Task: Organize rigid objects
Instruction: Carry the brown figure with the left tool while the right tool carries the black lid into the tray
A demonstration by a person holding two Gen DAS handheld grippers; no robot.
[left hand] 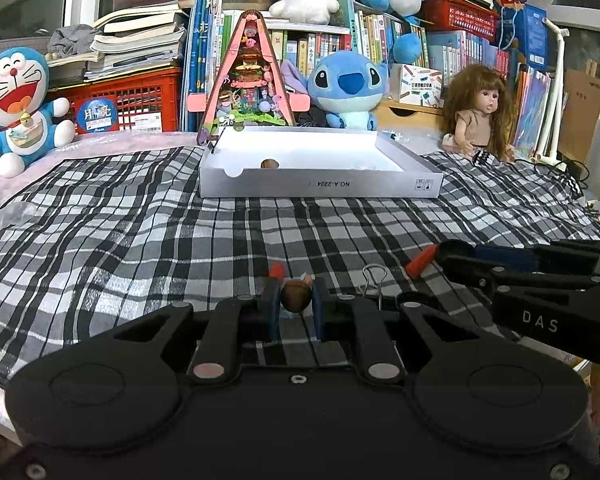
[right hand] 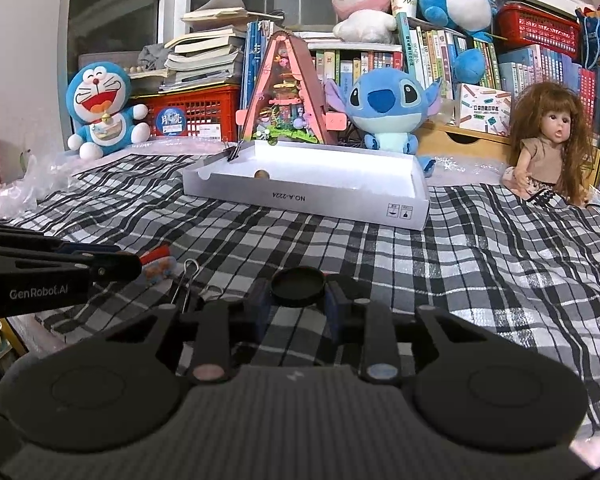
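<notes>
My left gripper (left hand: pixel 296 300) is shut on a small figurine with a brown head (left hand: pixel 297 295), low over the checked cloth. My right gripper (right hand: pixel 298 292) is shut on a round black lid (right hand: pixel 298 282). The right gripper also shows in the left wrist view (left hand: pixel 422 261), with red fingertips. The left gripper shows in the right wrist view (right hand: pixel 156 258). A white shallow box (left hand: pixel 320 189) stands at the middle back with a small brown round thing (left hand: pixel 269 163) inside. A metal binder clip (left hand: pixel 374 280) lies between the two grippers.
A black binder clip (right hand: pixel 233 153) is fixed on the box's far left corner. Plush toys, a doll (left hand: pixel 480 116), a pink model house (left hand: pixel 247 80), books and red crates (left hand: pixel 132 100) line the back. The checked cloth (left hand: pixel 140 240) covers the surface.
</notes>
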